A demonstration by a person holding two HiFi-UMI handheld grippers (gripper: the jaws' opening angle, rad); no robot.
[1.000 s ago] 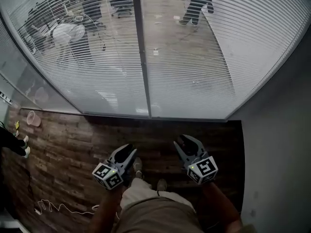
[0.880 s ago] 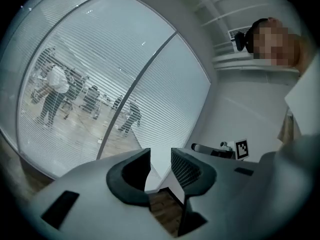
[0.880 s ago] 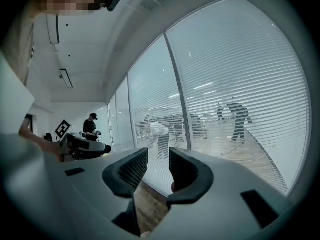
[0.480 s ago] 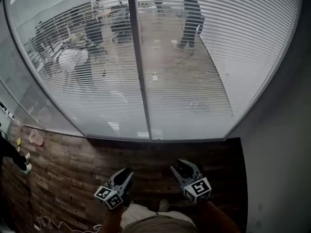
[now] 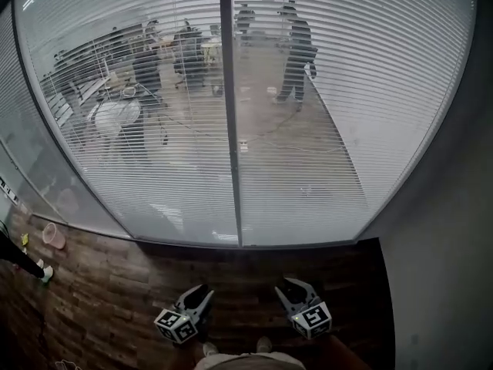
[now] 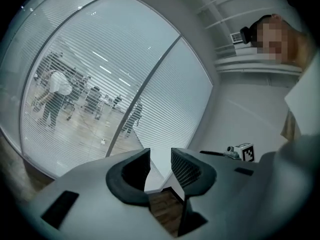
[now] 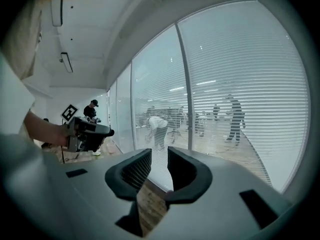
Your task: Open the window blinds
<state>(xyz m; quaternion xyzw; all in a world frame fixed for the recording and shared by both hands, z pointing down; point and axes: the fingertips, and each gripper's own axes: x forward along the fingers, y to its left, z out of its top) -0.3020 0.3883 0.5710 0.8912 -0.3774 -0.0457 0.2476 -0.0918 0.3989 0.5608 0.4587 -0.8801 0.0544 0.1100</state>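
Head view looks steeply down at the window blinds [image 5: 308, 129], which hang lowered over both glass panes on the far side of a dark wooden floor [image 5: 115, 284]. A grey upright post [image 5: 229, 129] divides the left pane from the right. The slats are tilted enough that I can see people [image 5: 296, 52] standing in the room beyond the glass. I have the left tongs [image 5: 202, 291] and the right tongs [image 5: 291, 286] low and near, side by side over the floor, both pointing toward the blinds and well apart from them. Left tongs are spread, with nothing between them. Right tongs have just been closing; a narrow gap remains and only the blinds and floor show through it. A pinkish cup [image 5: 53, 236] sits on the floor at the far left, near the glass. A plain grey wall [image 5: 447, 245] closes the right side.
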